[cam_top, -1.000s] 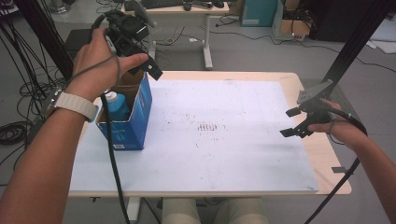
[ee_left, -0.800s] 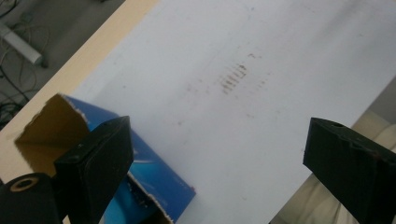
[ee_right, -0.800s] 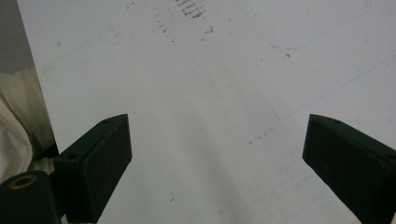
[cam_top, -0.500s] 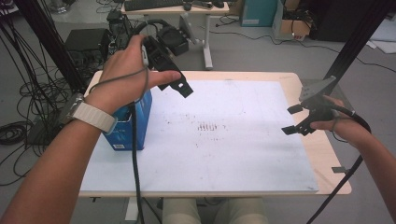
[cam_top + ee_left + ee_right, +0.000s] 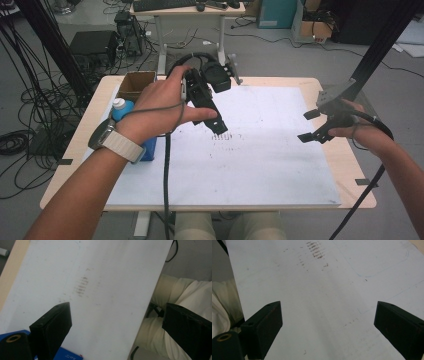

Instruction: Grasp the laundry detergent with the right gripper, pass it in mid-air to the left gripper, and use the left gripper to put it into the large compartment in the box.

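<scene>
White board [image 5: 260,170] covers the table [image 5: 345,150]. Blue carton [image 5: 149,148] sits at its left edge, top open, bottle [image 5: 120,106] standing inside with its white cap up. Left gripper [image 5: 212,117] is over mid-board, jaws wide, empty. Right gripper [image 5: 314,126] is the same at the right edge. Bottle is probably light, smooth plastic: grab below the cap.

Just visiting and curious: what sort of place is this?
Probably a lab or workshop: cables sprawl over the floor, electronics sit behind the table, and a desk carries a keyboard.
</scene>
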